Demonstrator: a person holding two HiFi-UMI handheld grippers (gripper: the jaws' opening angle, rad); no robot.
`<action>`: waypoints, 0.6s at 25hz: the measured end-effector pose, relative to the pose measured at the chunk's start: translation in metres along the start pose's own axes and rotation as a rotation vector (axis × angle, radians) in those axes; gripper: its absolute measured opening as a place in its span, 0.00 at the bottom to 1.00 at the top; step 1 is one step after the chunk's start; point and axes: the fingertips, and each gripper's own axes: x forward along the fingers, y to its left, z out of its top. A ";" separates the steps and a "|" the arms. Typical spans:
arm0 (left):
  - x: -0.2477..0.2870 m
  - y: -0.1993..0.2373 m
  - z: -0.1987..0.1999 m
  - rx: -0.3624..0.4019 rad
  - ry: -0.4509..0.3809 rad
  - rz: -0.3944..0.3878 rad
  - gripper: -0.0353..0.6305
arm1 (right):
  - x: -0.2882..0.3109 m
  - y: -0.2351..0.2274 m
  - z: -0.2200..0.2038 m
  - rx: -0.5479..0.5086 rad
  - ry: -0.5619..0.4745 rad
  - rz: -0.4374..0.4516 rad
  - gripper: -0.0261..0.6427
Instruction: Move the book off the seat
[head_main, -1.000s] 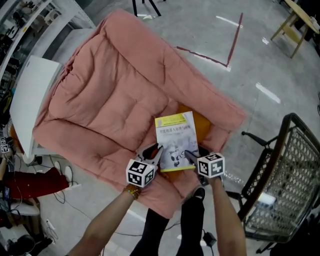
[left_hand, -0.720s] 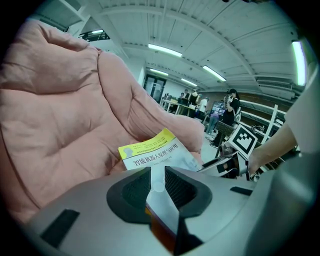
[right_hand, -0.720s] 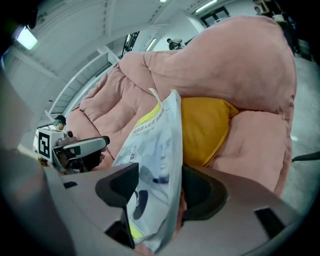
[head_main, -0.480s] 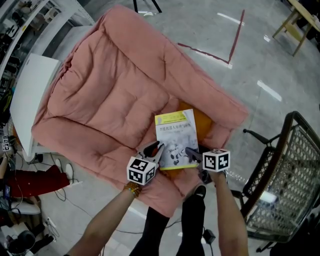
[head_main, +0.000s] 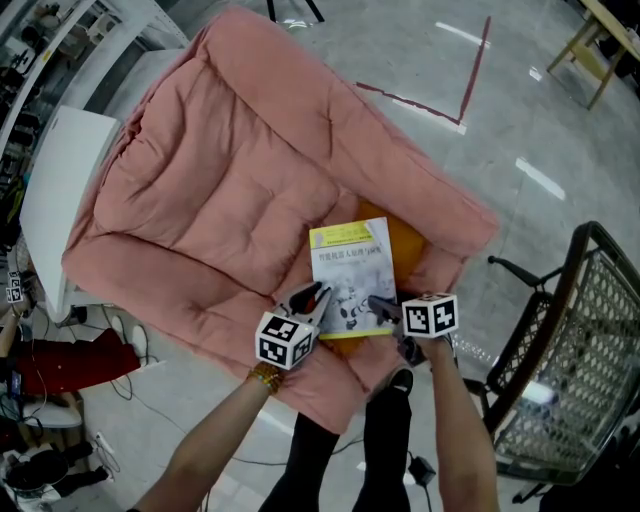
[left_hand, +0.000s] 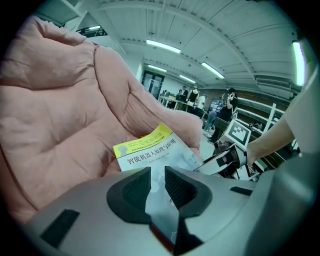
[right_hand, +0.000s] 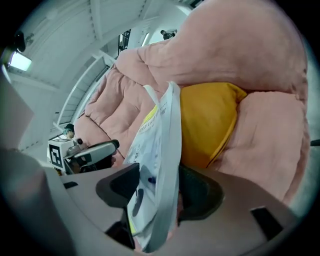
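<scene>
A book with a white and yellow cover lies at the front of the pink padded seat, partly on a yellow cushion. My left gripper is at the book's near left corner. In the left gripper view the book runs down between the close-set jaws of the left gripper. My right gripper is at the near right corner. In the right gripper view the book's edge fills the space between the jaws of the right gripper, with the yellow cushion just behind.
A metal mesh chair stands close on the right. A white shelf unit flanks the seat's left side. The person's legs and shoes are below the seat's front edge. Red tape marks the grey floor beyond.
The right gripper has shifted slightly right and up at the book's corner. The left gripper has barely moved. The book lies where it was.
</scene>
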 end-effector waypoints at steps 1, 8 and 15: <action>0.000 0.000 -0.001 -0.001 0.001 0.001 0.16 | -0.001 0.003 -0.001 0.005 0.006 0.015 0.41; 0.000 0.001 -0.003 -0.001 0.016 -0.002 0.16 | 0.011 0.027 -0.022 -0.008 0.124 0.087 0.36; 0.001 -0.001 -0.002 0.002 0.017 -0.009 0.16 | 0.010 0.035 -0.016 0.137 0.035 0.151 0.24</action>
